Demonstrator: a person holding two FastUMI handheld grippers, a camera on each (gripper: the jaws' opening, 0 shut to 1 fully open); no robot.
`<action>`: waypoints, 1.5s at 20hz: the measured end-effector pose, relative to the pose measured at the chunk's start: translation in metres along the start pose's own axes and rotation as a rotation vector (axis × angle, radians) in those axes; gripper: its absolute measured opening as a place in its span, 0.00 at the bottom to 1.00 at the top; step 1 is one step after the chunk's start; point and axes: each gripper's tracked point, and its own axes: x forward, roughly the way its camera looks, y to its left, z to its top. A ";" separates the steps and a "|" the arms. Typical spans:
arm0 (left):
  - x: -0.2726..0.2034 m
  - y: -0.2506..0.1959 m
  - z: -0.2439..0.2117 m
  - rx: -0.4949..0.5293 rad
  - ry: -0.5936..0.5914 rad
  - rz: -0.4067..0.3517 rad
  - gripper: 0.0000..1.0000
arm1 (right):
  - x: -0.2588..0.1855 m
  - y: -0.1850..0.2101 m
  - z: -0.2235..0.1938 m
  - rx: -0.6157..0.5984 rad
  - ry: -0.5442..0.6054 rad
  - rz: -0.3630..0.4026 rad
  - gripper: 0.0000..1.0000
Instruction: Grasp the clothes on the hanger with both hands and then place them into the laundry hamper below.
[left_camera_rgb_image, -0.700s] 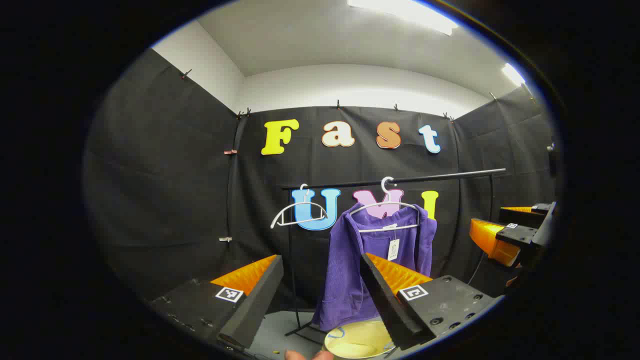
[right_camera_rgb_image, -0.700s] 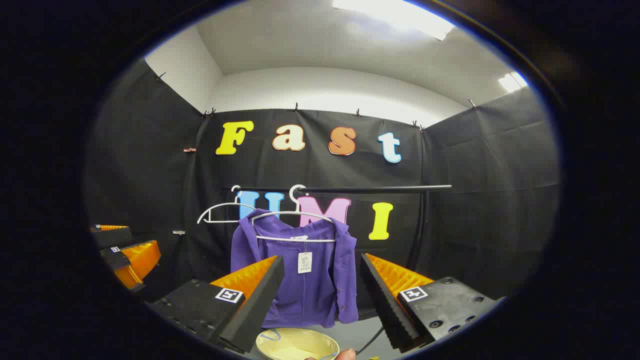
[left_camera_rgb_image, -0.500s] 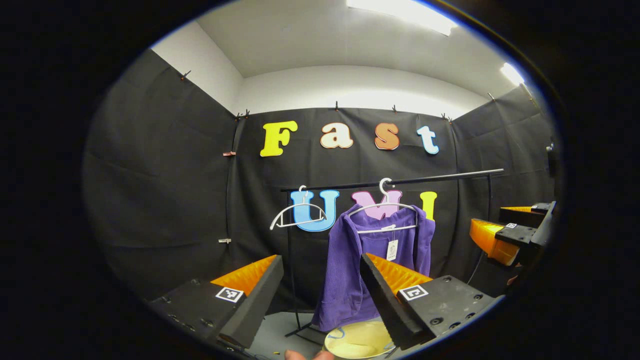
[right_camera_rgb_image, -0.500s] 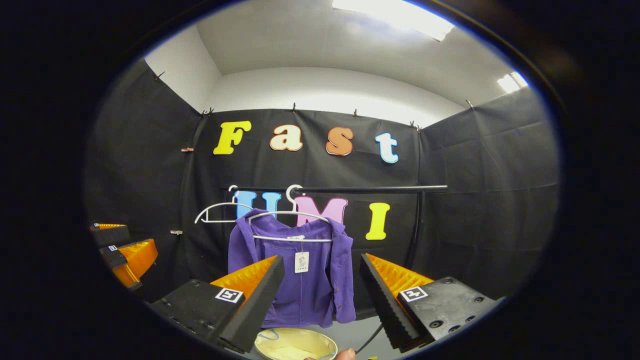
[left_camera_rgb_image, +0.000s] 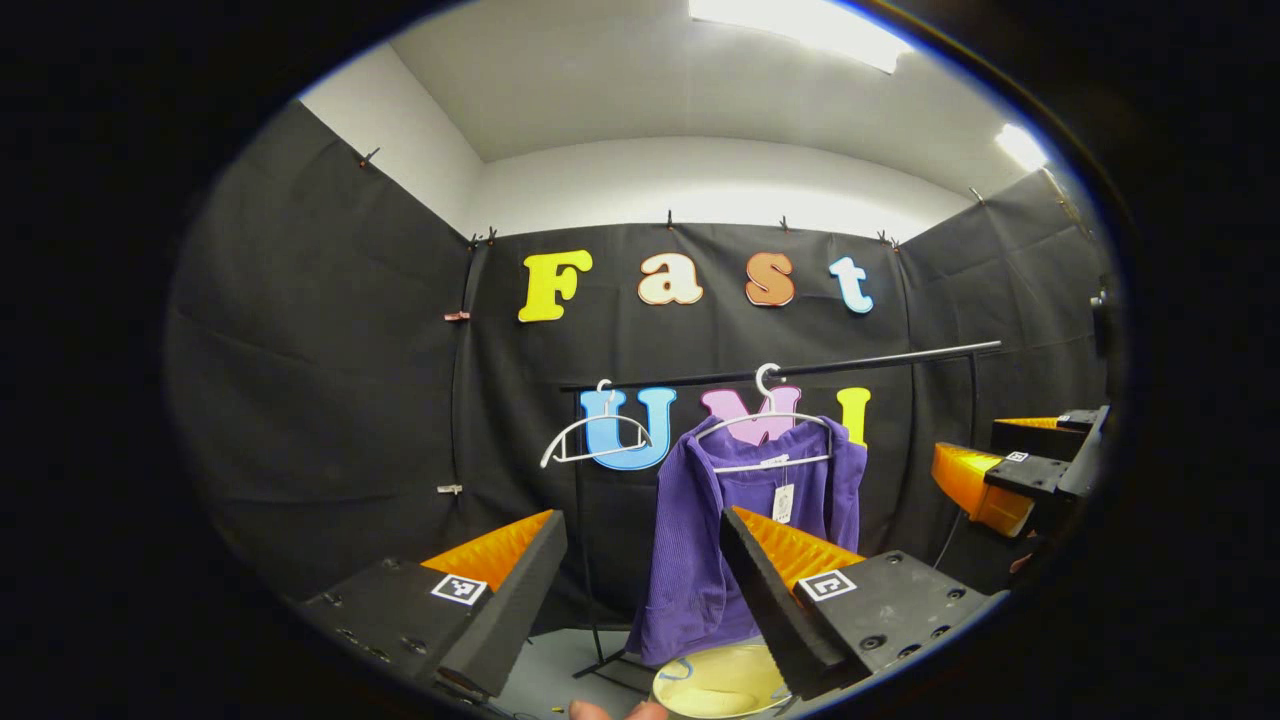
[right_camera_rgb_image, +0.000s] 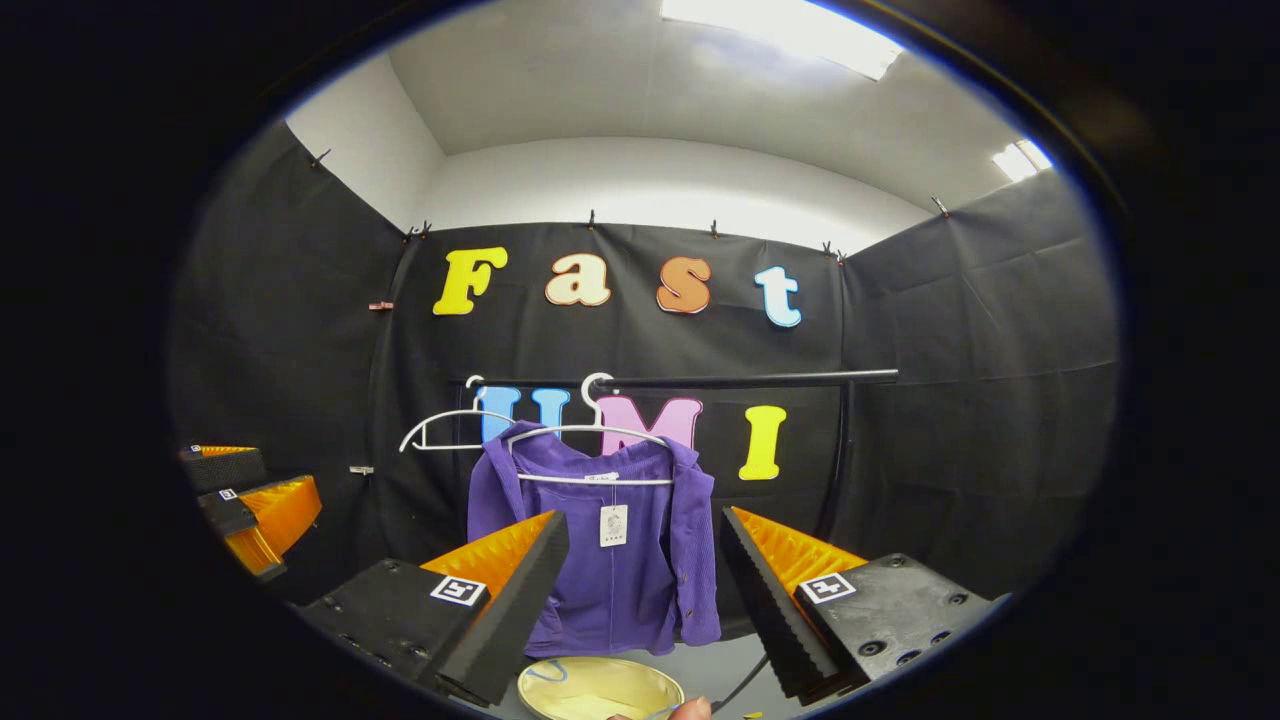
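Note:
A purple jacket (left_camera_rgb_image: 700, 560) (right_camera_rgb_image: 620, 570) with a white tag hangs on a white hanger (left_camera_rgb_image: 765, 425) (right_camera_rgb_image: 585, 435) from a black rail (left_camera_rgb_image: 850, 362) (right_camera_rgb_image: 750, 380). Below it on the floor stands a pale yellow laundry hamper (left_camera_rgb_image: 715, 685) (right_camera_rgb_image: 600, 690), its lower part cut off. My left gripper (left_camera_rgb_image: 640, 590) is open, well short of the jacket, which is slightly right of it. My right gripper (right_camera_rgb_image: 640, 590) is open too, with the jacket seen between its fingers but farther off. In the left gripper view the right gripper (left_camera_rgb_image: 1010, 470) is at the far right; in the right gripper view the left gripper (right_camera_rgb_image: 250, 500) is at the far left.
An empty white hanger (left_camera_rgb_image: 590, 435) (right_camera_rgb_image: 445, 425) hangs on the rail left of the jacket. The rack's black post and foot (left_camera_rgb_image: 590, 610) stand left of the hamper, another post (right_camera_rgb_image: 835, 470) on the right. A fingertip (right_camera_rgb_image: 690, 708) edges the bottom.
Both views have shifted slightly: the jacket and rail sit a little lower in the left gripper view and a little to the right in the right gripper view. Both grippers stay open.

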 end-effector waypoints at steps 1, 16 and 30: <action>0.000 0.000 0.000 0.001 -0.001 -0.001 0.97 | 0.000 0.000 0.000 -0.001 -0.001 0.003 0.97; 0.057 -0.042 -0.001 0.019 0.006 -0.061 0.97 | 0.050 -0.032 -0.012 -0.008 0.004 -0.014 0.97; 0.227 -0.096 -0.044 0.028 0.006 0.001 0.97 | 0.235 -0.067 -0.097 0.081 0.055 0.032 0.98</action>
